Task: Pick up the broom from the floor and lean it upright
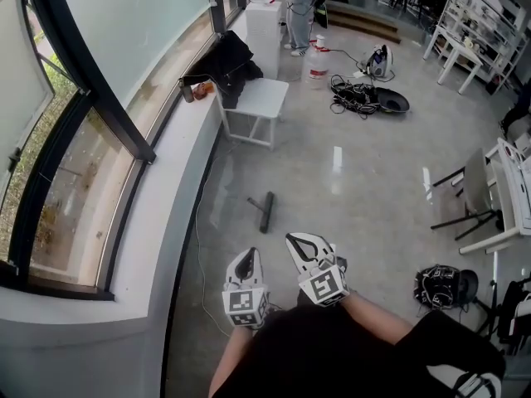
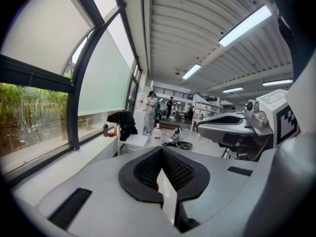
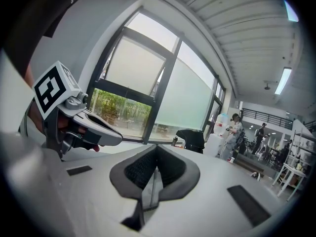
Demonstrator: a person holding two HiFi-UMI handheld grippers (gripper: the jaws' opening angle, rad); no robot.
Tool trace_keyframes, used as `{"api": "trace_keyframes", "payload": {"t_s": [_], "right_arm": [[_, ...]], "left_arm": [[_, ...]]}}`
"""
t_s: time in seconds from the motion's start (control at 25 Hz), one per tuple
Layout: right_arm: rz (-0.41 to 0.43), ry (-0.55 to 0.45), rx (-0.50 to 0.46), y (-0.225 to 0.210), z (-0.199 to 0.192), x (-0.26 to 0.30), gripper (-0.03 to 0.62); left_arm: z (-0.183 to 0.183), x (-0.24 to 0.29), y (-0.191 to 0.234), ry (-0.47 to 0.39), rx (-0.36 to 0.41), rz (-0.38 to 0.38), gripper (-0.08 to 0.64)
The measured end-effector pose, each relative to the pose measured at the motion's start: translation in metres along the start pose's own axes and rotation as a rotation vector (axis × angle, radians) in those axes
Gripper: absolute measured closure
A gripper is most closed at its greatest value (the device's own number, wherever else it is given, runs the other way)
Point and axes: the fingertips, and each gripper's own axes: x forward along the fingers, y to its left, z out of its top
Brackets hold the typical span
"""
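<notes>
broom (image 1: 265, 211), small and dark on the floor (image 1: 348, 189), shows little detail.

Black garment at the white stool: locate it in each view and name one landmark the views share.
Head view: black garment, upper centre-left, draped at the stool.
Left gripper view: garment left of centre, above the jaws.
Right gripper view: garment just right of centre, above the jaws.
Shared landmark: the standing person beyond it.

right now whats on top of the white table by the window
A black garment covers the window-side end of the white table; the rest shows bare. Anything beneath the garment is hidden.
</notes>
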Motion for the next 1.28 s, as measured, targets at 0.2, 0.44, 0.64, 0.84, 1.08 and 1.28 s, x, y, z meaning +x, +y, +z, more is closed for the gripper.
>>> {"api": "trace_keyframes", "payload": {"t_s": [0.2, 0.44, 0.64, 0.84, 1.08, 1.28], "right_arm": [[0.003, -0.002, -0.018, 0.001, 0.004, -0.005, 0.584], [-0.010, -0.010, -0.024, -0.002, 0.011, -0.003, 0.584], [-0.001, -0.012, -0.029, -0.002, 0.012, -0.003, 0.584], [-0.011, -0.024, -0.036, -0.006, 0.011, -0.004, 0.584], [-0.011, -0.016, -0.026, -0.009, 0.006, -0.006, 0.584], [-0.020, -0.017, -0.015, -0.011, 0.003, -0.007, 0.584]], "left_arm": [[0.003, -0.003, -0.002, -0.002, 0.007, -0.006, 0.554], [0.007, -0.005, -0.001, -0.012, 0.017, -0.009, 0.554], [0.008, -0.004, 0.001, -0.018, 0.011, -0.003, 0.554], [0.005, -0.002, 0.002, -0.018, 0.008, 0.008, 0.554], [0.001, -0.002, 0.001, -0.015, 0.001, 0.016, 0.554], [0.002, 0.000, 0.000, -0.015, 0.003, 0.016, 0.554]]}}
